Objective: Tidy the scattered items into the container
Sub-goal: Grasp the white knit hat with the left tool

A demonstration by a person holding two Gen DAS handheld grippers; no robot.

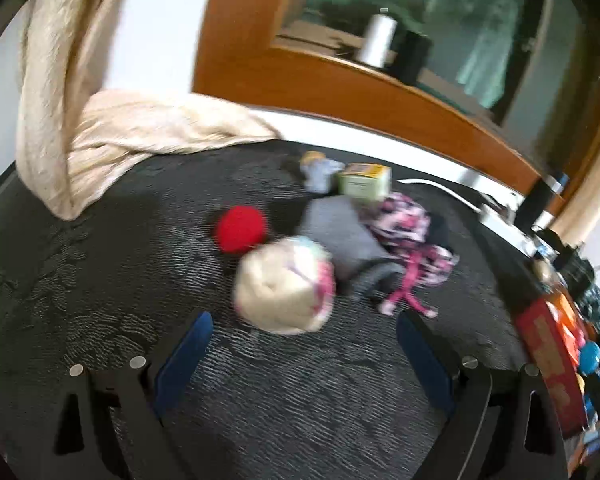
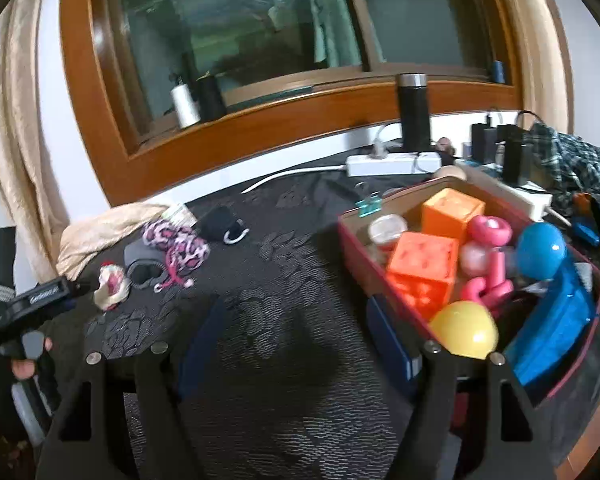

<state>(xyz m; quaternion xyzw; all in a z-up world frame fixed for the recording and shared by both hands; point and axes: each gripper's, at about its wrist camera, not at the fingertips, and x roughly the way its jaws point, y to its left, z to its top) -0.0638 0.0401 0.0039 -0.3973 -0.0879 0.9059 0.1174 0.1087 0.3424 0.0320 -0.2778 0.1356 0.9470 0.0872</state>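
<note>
A cream and pink rolled sock ball (image 1: 286,284) lies on the dark patterned tablecloth just ahead of my open, empty left gripper (image 1: 300,344). Behind it are a red ball (image 1: 240,228), a grey cloth (image 1: 340,232), a pink patterned pouch (image 1: 400,220) and a small green box (image 1: 364,182). My right gripper (image 2: 296,332) is open and empty, beside the red-rimmed box (image 2: 364,240), which holds orange cubes (image 2: 424,268), a yellow ball (image 2: 464,330), pink and blue toys. The left gripper body (image 2: 32,304) shows in the right wrist view, near the sock ball (image 2: 110,282).
A beige curtain (image 1: 112,140) drapes onto the table's far left. A wooden window frame (image 2: 260,128) runs along the back with a black flask (image 2: 414,112), a power strip (image 2: 392,164) and a black item (image 2: 220,220). Clutter and plaid cloth (image 2: 580,160) sit at the right.
</note>
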